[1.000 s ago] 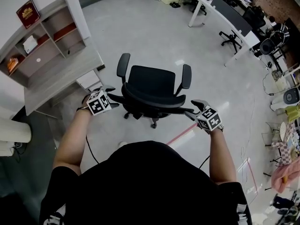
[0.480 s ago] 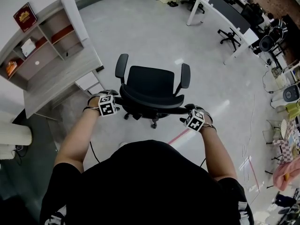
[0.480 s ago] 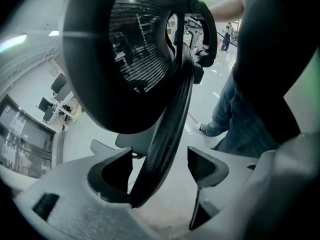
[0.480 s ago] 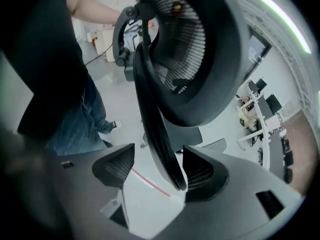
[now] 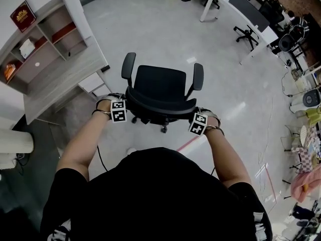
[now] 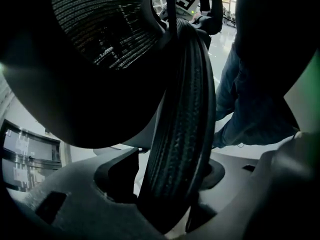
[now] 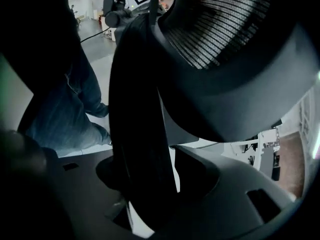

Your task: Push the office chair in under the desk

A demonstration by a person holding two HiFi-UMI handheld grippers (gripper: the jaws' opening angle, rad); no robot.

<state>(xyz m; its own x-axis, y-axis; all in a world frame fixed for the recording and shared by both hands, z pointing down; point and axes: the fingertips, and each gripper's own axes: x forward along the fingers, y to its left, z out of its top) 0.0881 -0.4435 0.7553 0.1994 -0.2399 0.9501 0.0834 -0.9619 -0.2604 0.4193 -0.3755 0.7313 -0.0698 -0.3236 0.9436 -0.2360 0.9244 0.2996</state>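
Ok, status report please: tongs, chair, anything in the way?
Left tongs, right tongs just closing astride backrest, gaps remain. Chair not under desk. White box beside desk.

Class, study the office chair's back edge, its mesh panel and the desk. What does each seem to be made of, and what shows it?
Chair back edge: matte black and ribbed, likely moulded plastic or rubber.
Mesh panel: fine woven mesh, probably synthetic; light glints off its grid of threads.
Desk: pale grey with streaky grain; looks like wood-effect laminate, though real wood can't be ruled out.
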